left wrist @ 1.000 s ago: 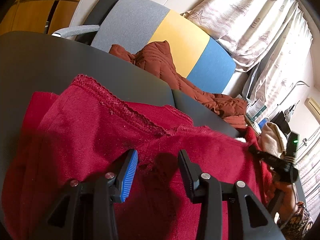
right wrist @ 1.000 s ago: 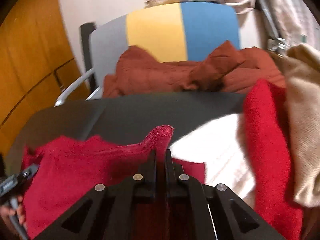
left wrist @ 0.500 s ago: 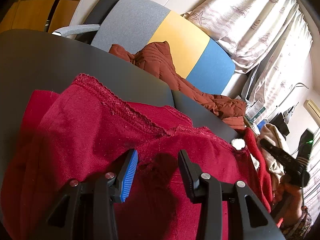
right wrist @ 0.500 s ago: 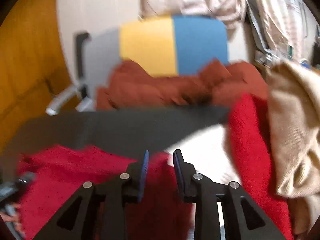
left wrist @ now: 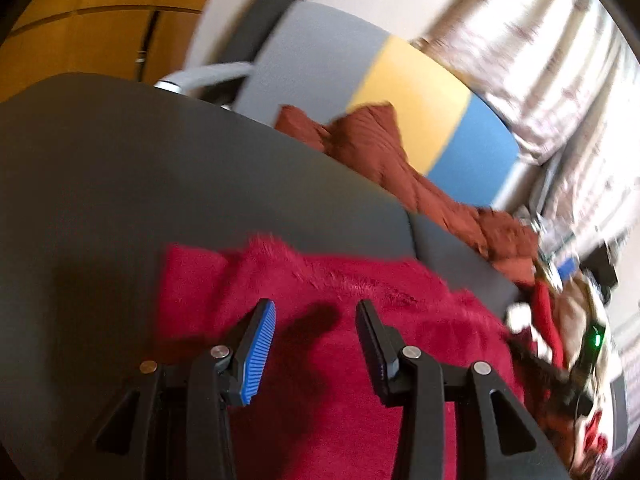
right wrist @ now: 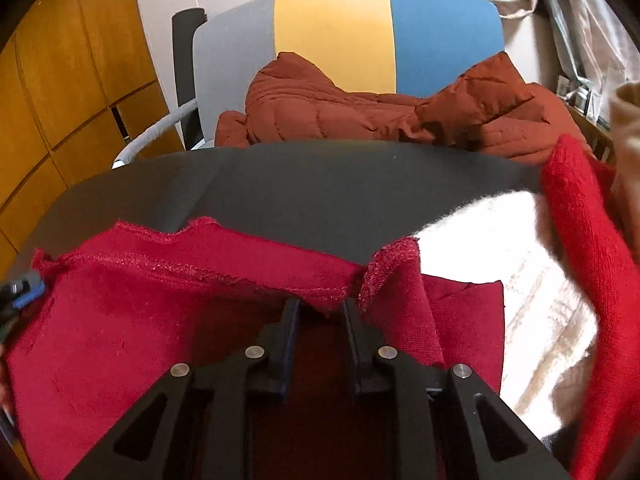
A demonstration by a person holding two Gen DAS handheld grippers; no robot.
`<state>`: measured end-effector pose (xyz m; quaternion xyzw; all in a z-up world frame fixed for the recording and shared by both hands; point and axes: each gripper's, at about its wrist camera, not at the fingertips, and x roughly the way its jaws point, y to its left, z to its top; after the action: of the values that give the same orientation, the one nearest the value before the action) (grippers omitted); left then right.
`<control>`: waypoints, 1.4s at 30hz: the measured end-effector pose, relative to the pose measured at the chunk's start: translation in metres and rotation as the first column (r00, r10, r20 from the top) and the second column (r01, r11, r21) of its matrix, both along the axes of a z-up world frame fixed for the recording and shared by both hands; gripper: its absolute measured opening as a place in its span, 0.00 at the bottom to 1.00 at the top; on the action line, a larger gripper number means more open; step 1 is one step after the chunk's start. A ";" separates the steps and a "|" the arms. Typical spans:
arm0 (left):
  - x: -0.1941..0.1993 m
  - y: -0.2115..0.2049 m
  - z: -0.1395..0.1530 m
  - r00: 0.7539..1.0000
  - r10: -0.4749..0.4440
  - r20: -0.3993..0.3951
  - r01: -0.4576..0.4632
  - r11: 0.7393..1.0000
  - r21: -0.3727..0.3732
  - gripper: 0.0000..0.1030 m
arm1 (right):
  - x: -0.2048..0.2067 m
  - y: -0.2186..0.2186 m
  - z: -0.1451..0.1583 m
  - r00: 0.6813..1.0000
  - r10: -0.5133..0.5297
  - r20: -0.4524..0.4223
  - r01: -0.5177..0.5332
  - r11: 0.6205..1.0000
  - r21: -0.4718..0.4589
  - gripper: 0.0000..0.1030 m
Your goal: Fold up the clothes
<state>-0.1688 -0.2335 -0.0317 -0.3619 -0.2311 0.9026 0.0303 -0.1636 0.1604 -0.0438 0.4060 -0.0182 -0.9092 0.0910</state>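
A dark red knit garment [left wrist: 360, 320] lies spread on the black table [left wrist: 160, 184]; it also shows in the right wrist view [right wrist: 140, 312]. My left gripper [left wrist: 316, 312] is open and empty, just above the garment's near part. My right gripper [right wrist: 318, 308] is open, its jaws a little apart, right at the garment's raised folded edge; the fingers [right wrist: 290, 320] do not clamp the cloth. The right gripper also shows at the far right of the left wrist view [left wrist: 560, 376], blurred.
A chair [right wrist: 340, 32] with grey, yellow and blue back stands behind the table, holding a rust quilted jacket [right wrist: 380, 108]. A white cloth [right wrist: 500, 248], a bright red sweater [right wrist: 580, 240] and a beige garment [right wrist: 628, 120] lie at the table's right. Wooden cabinets [right wrist: 60, 100] stand left.
My right gripper has opened and let go of the garment's edge, which now lies lower. My left gripper has pulled back, so more bare table shows; it stays open.
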 end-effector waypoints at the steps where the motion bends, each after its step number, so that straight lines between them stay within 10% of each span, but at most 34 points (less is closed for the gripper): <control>1: 0.000 -0.007 0.003 1.000 0.023 -0.007 -0.023 1.000 0.000 0.41 | 0.002 0.000 -0.001 1.000 0.003 -0.002 -0.003 1.000 -0.002 0.23; 4: -0.002 -0.011 0.010 0.998 0.055 -0.034 -0.059 0.990 -0.127 0.44 | 0.002 0.004 0.004 1.000 0.004 -0.003 -0.004 0.999 -0.034 0.23; 12: -0.029 0.003 -0.013 0.986 -0.085 0.142 0.107 0.982 -0.158 0.44 | -0.006 0.009 0.003 1.000 0.024 -0.001 -0.024 0.994 -0.106 0.30; 17: -0.032 -0.002 -0.005 0.987 -0.057 0.151 0.077 0.988 -0.131 0.07 | -0.005 0.008 0.003 1.000 0.024 -0.003 -0.024 0.994 -0.103 0.30; 22: -0.035 -0.003 0.025 0.998 0.040 0.041 -0.033 0.985 -0.169 0.05 | -0.006 0.007 0.002 1.000 0.024 -0.005 -0.024 0.994 -0.102 0.30; 27: -0.049 0.003 -0.010 0.988 0.049 0.144 -0.006 0.959 -0.285 0.06 | -0.005 0.006 0.002 1.000 0.023 -0.007 -0.023 0.995 -0.099 0.30; 34: -0.031 -0.035 -0.006 0.984 0.074 0.163 -0.070 0.997 -0.030 0.16 | -0.006 0.010 0.002 1.000 0.023 -0.005 -0.023 0.992 -0.124 0.30; 38: 0.008 -0.042 0.022 0.985 0.173 0.005 -0.173 0.985 0.007 0.21 | -0.005 0.010 0.002 1.000 0.022 -0.007 -0.022 0.992 -0.124 0.31; 42: 0.037 -0.002 0.024 0.994 0.074 -0.077 -0.077 0.996 -0.046 0.25 | -0.006 0.010 0.001 1.000 0.023 -0.008 -0.024 0.992 -0.120 0.31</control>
<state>-0.1323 -0.2356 -0.0079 -0.3194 -0.2212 0.9214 -0.0041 -0.1694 0.1701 -0.0423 0.3968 -0.0679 -0.9067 0.1260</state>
